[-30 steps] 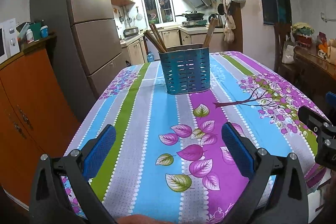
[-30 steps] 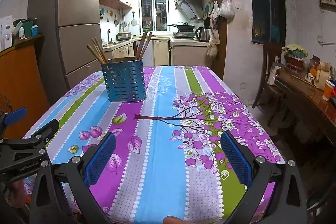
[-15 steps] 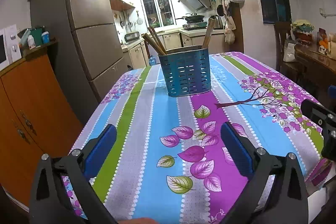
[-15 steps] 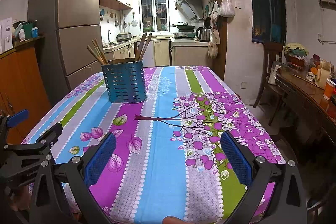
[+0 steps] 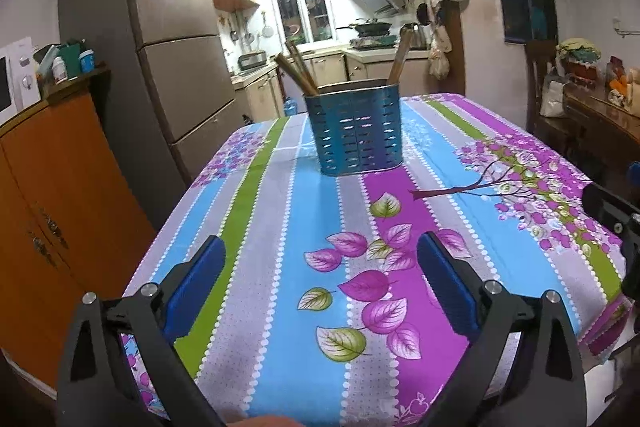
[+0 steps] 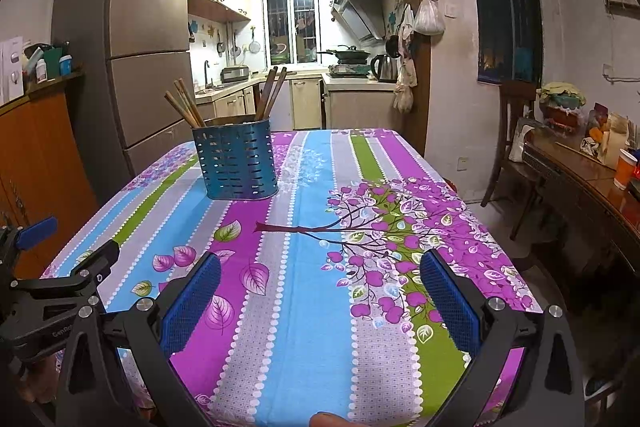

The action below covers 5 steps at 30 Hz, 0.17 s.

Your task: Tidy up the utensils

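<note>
Both tools are spread wide and empty: the left tool (image 5: 320, 283) and right tool (image 6: 320, 291) hover low in frame. The blue perforated metal utensil holder (image 5: 355, 131) with brown wooden chopsticks (image 5: 298, 69) stands upper centre on the striped floral-clothed table (image 5: 280, 227) (no loose utensils visible). Approach level, grip one stick high.

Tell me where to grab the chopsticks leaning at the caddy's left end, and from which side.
Take the left chopsticks by their bare upper shafts, above the blue caddy rim, since the lower ends are hidden inside. They lean up and left, so probably bring the open left tool in from above-left, fingers across the shafts.
</note>
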Motion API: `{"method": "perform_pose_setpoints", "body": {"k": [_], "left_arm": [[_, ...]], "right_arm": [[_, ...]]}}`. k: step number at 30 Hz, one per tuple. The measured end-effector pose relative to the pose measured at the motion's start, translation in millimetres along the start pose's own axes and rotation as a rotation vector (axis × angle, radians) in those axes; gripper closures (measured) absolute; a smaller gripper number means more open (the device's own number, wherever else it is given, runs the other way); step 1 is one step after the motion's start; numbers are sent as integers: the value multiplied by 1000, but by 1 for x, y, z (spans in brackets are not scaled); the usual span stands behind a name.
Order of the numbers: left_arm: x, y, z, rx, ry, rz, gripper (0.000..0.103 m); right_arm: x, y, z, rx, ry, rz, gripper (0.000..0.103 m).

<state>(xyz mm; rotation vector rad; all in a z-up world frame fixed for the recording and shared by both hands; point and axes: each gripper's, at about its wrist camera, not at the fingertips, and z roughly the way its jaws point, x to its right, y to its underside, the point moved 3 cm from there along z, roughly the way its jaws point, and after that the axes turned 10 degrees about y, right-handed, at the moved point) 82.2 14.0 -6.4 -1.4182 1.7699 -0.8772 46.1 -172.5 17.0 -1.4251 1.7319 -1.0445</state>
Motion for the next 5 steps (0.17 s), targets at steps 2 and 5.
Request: {"method": "perform_pose_setpoints", "body": {"k": [2,5], "left_arm": [[-1,1,0,-5,17,-10,10],[-2,1,-1,-8,22,-20,10]], "right_arm": [[0,0,-1,2,0,1,4],[0,-1,-2,4,0,2,4]]}}
